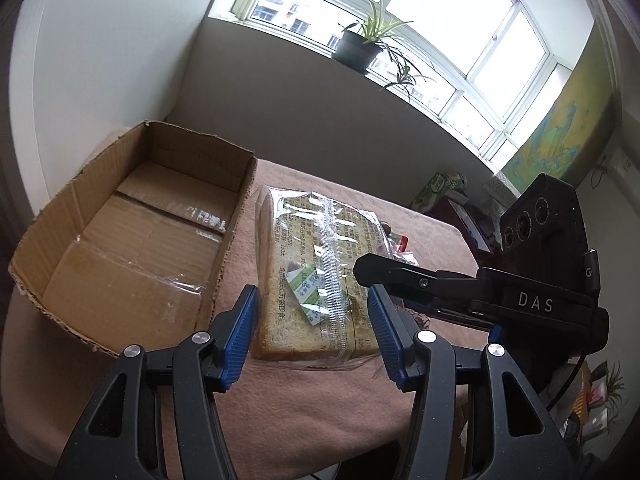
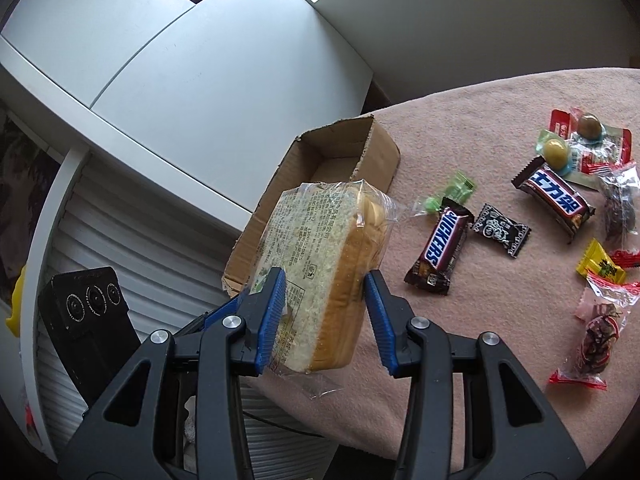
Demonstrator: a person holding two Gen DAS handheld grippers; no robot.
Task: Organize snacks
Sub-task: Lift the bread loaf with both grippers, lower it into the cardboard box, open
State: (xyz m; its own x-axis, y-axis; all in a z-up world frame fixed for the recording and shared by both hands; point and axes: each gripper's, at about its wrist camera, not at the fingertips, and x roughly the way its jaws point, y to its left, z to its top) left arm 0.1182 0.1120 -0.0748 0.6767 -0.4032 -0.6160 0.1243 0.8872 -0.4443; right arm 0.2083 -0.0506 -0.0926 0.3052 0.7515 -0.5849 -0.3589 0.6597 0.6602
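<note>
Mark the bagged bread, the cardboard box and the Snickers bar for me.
bagged bread [image 2: 320, 280]: right wrist view, on the crumb face between the blue pads.
cardboard box [image 1: 132, 248]: left wrist view, on its bare taped floor.
Snickers bar [image 2: 442, 242]: right wrist view, on the printed logo at mid-wrapper.

The bread pack [image 2: 320, 272] stands on edge between the fingers [image 2: 272, 312] of the right gripper [image 2: 325, 312], above the near part of the table [image 2: 480, 340]. Just left and beyond it the cardboard box [image 2: 340, 168] sits on the table at its far left. To the right of the bread the small snacks lie spread on the table: a Snickers bar [image 2: 440, 248] nearest, wrapped candies [image 2: 500, 230] farther right, two egg packs [image 2: 580, 136] at the far right.
</note>
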